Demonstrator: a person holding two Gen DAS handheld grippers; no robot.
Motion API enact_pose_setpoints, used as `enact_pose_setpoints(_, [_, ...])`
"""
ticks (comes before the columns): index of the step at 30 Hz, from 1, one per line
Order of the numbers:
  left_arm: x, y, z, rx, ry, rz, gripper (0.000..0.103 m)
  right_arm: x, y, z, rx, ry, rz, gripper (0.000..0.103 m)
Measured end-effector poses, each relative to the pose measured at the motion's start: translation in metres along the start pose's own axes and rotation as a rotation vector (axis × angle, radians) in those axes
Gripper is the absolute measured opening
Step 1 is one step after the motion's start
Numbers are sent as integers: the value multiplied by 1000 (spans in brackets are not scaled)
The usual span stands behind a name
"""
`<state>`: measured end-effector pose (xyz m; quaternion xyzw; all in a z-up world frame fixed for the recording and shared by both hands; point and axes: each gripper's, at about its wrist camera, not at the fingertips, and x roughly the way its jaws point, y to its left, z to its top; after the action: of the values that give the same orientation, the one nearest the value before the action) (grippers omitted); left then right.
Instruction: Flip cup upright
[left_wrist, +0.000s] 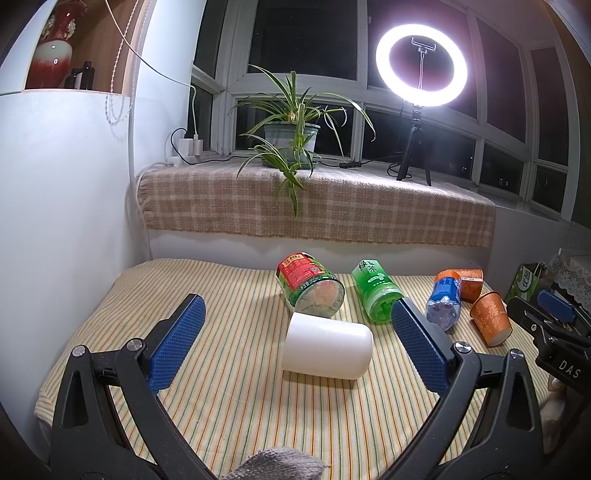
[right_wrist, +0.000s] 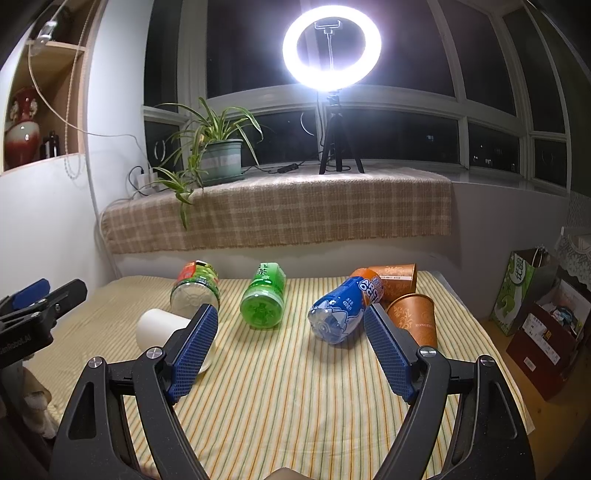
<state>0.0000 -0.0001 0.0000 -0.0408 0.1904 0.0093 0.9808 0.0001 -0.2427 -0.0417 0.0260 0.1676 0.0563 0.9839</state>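
Observation:
A white cup (left_wrist: 328, 345) lies on its side on the striped cloth, mouth toward the left. My left gripper (left_wrist: 297, 308) is open and empty, its blue pads on either side of the cup and a little short of it. In the right wrist view the white cup (right_wrist: 162, 325) lies at the left, partly hidden behind the left finger. My right gripper (right_wrist: 290, 314) is open and empty above the cloth, in front of the bottles. Two orange cups (right_wrist: 415, 321) lie tipped at the right.
A red and green bottle (left_wrist: 308, 282), a green tea bottle (left_wrist: 375, 291) and a blue bottle (left_wrist: 445, 299) lie on the striped cloth (left_wrist: 240, 406) behind the cup. A plaid-covered sill (left_wrist: 332, 206) holds a potted plant and a ring light. Bags and boxes (right_wrist: 535, 317) stand at the right.

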Motion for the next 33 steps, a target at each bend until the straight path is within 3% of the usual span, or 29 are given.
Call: enact_pose_setpoints(33, [0,0,0,-1,2,0,102,4,2,-4,6,14,2,82])
